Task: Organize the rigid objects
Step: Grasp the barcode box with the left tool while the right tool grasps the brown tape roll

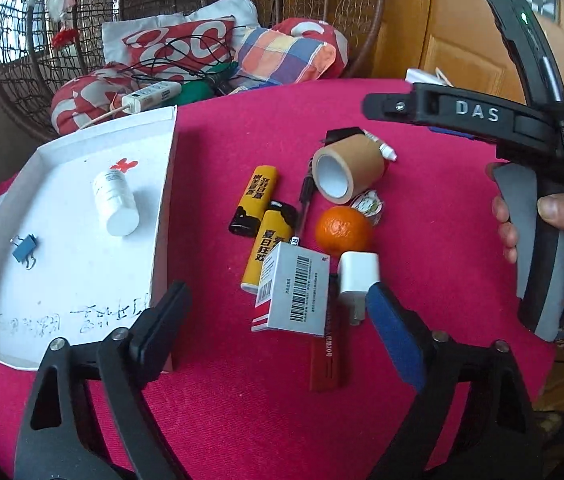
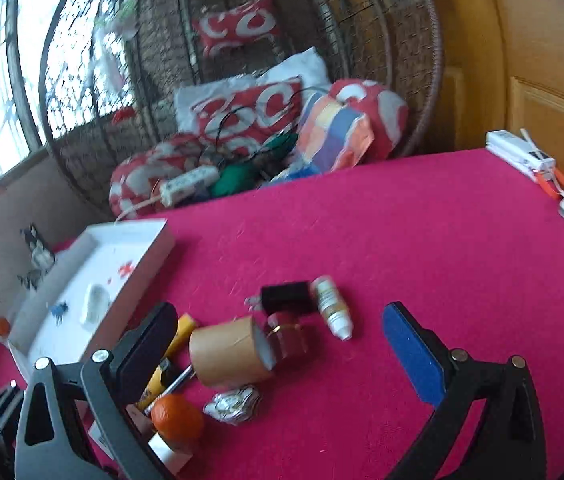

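A white tray (image 1: 164, 184) on the red cloth holds a white pill bottle (image 1: 116, 204) and a blue binder clip (image 1: 25, 250). To its right lie two yellow lighters (image 1: 258, 196), a tape roll (image 1: 348, 174), an orange (image 1: 344, 231), a white charger (image 1: 358, 276), a barcode box (image 1: 296, 294), a pen and a red strip. My left gripper (image 1: 278, 332) is open and empty, just in front of the box and charger. My right gripper (image 2: 282, 350) is open and empty above the tape roll (image 2: 228, 356), a small red jar (image 2: 288, 338) and a dropper bottle (image 2: 334, 308).
A wicker chair with red cushions (image 1: 178, 44) and a power strip (image 1: 150, 96) stands behind the table. In the right wrist view, white boxes and pliers (image 2: 530, 160) lie at the far right edge. A foil-wrapped item (image 2: 234, 404) and a black box (image 2: 288, 298) lie by the tape.
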